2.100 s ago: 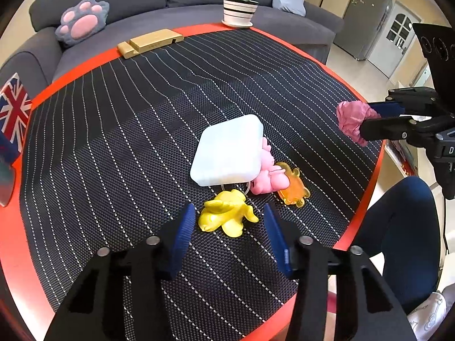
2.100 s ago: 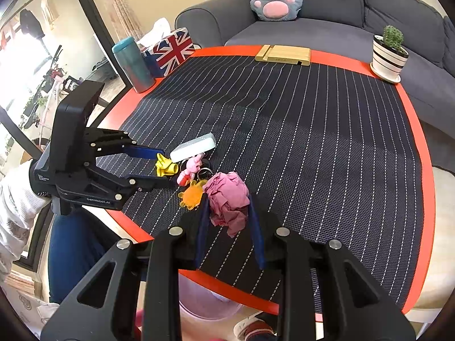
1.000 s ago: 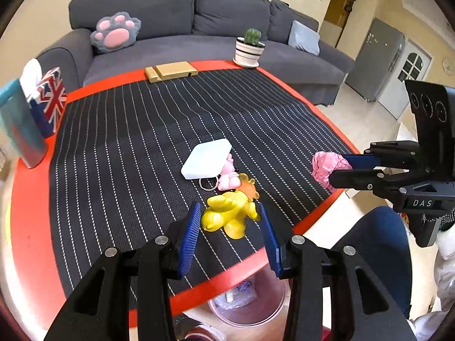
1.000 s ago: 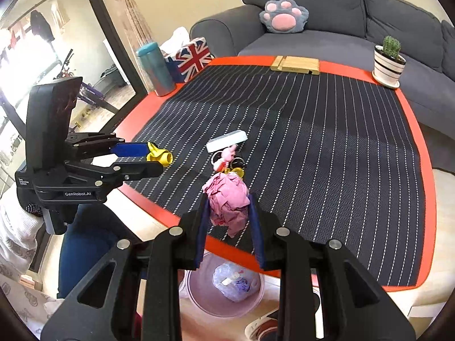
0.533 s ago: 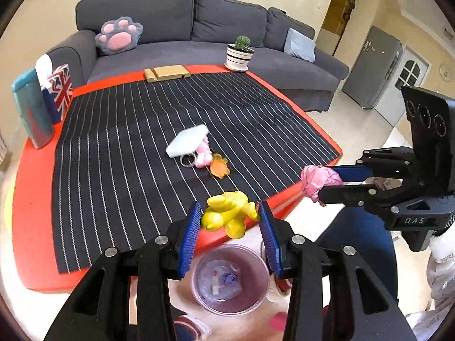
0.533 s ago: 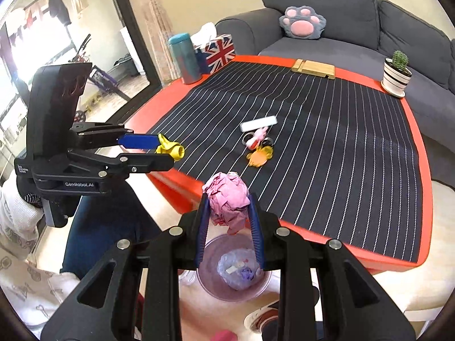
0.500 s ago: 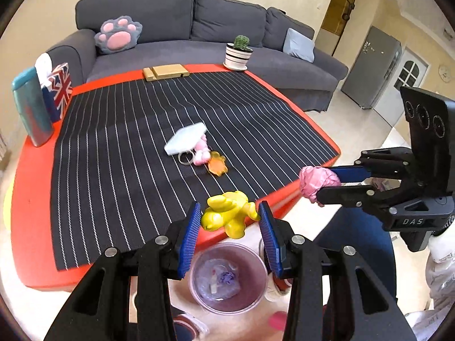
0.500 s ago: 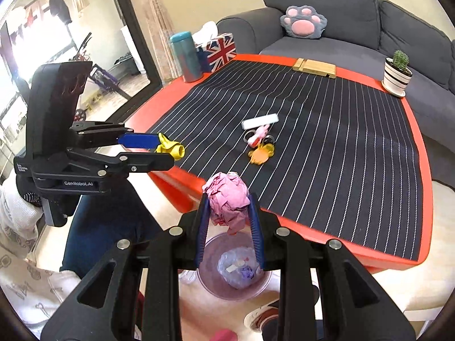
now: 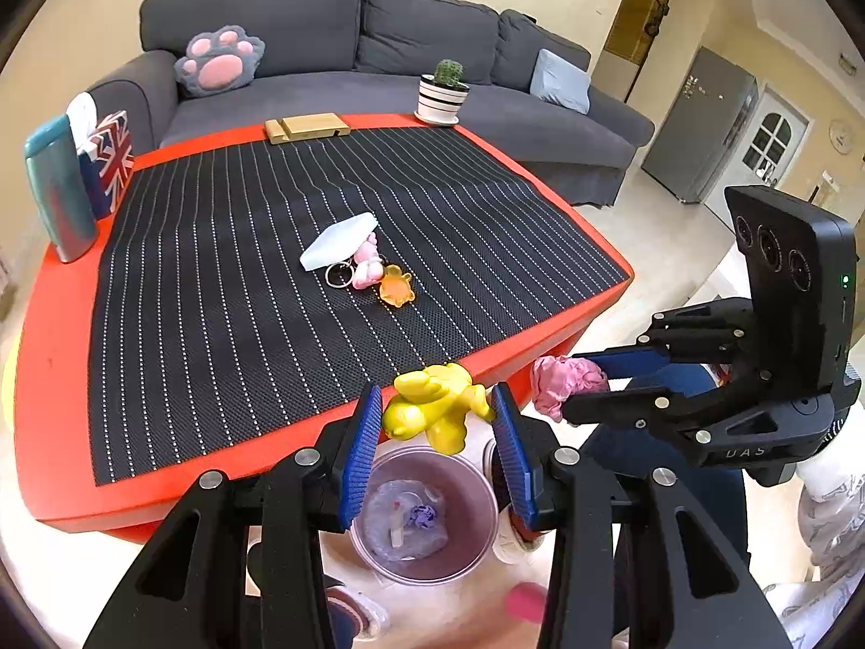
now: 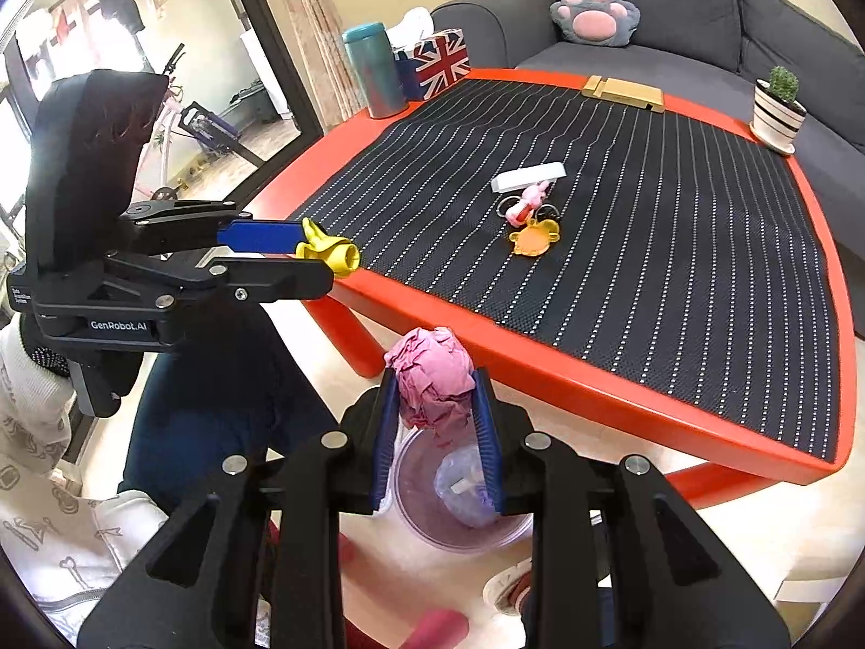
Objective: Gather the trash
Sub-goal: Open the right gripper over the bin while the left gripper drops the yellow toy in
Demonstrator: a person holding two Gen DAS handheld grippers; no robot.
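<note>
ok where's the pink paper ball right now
Clamped in the right gripper, the pink paper ball sits off the table's near edge, above the bin.

Each camera sits close behind its own fingers, looking steeply down past the red table (image 9: pixel 54 378) edge to the bin (image 9: pixel 427 514) on the floor. The left view faces the sofa (image 9: pixel 324 38), the right view the window side. Both share the table (image 10: pixel 703 395), bin (image 10: pixel 459 492) and each other's gripper.
</note>
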